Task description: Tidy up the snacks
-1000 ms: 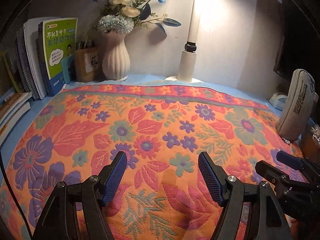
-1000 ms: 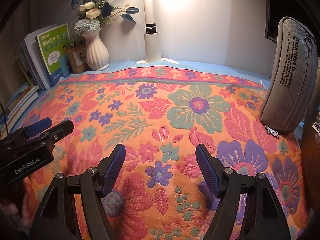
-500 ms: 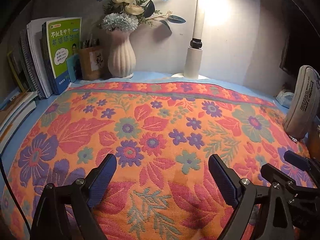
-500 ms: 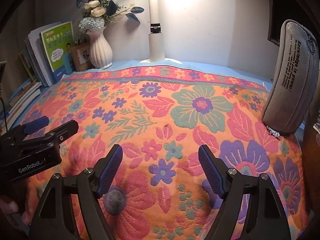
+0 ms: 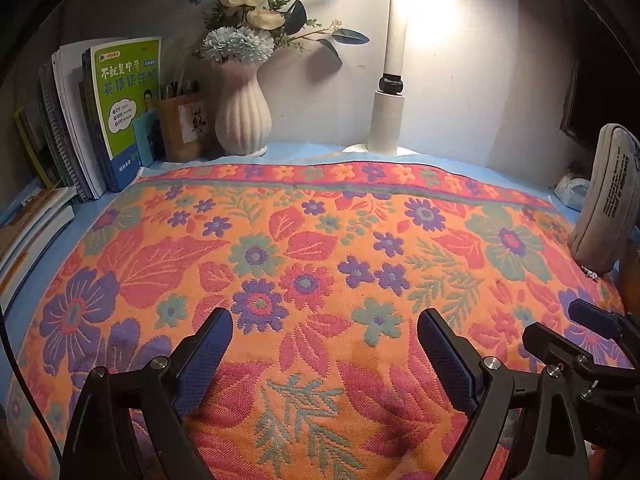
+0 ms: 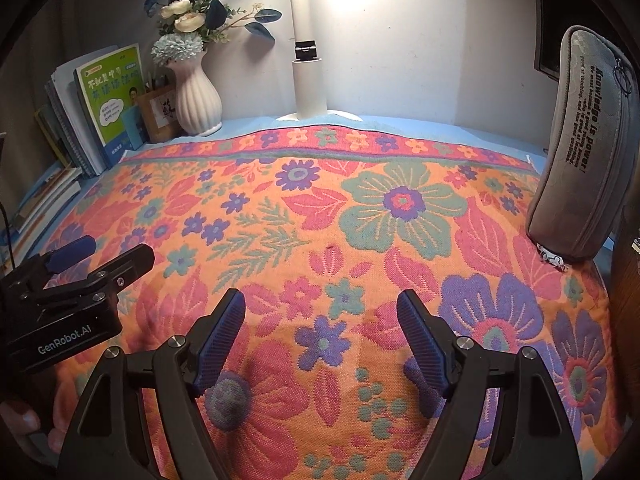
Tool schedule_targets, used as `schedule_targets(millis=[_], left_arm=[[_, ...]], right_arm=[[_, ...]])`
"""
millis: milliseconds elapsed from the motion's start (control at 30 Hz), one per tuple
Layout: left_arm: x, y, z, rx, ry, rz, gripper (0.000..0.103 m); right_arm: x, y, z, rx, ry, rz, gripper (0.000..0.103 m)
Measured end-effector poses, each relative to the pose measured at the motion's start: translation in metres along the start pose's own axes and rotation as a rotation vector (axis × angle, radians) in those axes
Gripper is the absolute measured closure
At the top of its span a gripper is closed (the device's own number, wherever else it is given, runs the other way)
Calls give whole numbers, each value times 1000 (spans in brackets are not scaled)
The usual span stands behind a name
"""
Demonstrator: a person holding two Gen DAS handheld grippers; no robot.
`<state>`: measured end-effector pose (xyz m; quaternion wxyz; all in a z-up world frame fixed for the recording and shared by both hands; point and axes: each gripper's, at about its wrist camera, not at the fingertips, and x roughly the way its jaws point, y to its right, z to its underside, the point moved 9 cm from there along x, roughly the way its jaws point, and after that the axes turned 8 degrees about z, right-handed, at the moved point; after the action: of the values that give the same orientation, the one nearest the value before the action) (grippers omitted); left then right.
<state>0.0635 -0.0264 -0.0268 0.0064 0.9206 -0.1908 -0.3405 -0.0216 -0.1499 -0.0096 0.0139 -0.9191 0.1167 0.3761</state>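
No snack shows in either view. My left gripper [image 5: 323,320] hovers low over an orange floral cloth [image 5: 304,240], its blue-padded jaws wide open with only cloth between them. Just to its right my right gripper [image 5: 554,320] pokes in from the frame edge. In the right wrist view my right gripper [image 6: 321,298] is also open over the cloth [image 6: 360,208], nothing between its pads. My left gripper [image 6: 120,248] sits beside it on the left, held by a hand [image 6: 24,420].
A grey pencil case [image 6: 580,152] leans upright at the cloth's right edge. Along the back wall stand a white vase of flowers [image 5: 242,116], a white lamp post [image 5: 386,120], a brown pen holder [image 5: 184,128] and upright books [image 5: 124,108]. More books lie flat at the left.
Both pairs of jaws have spread wider than a second ago, the left one more. Both views shifted slightly, and neither gripper has taken hold of anything.
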Motion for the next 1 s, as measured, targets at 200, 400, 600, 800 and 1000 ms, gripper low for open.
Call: schedule_targets(millis=[200,400,600,800,1000], left_arm=[[0,0,1,2,-3,1,11],[1,0,1,4,-7,4,11],[2,0,1,4,-7,4,11],[3,0,3,3,-11,4,11],[3,0,3,2,-12,4,11]], right_arm=[[1,1,0,-1,-5,0,25],[2,2,0,-6,-7,1,24],[3,2,1,-10,-6,2,24],[3,2,1,-10,-7,2,23],[3,2,1,-10,-7,3,23]])
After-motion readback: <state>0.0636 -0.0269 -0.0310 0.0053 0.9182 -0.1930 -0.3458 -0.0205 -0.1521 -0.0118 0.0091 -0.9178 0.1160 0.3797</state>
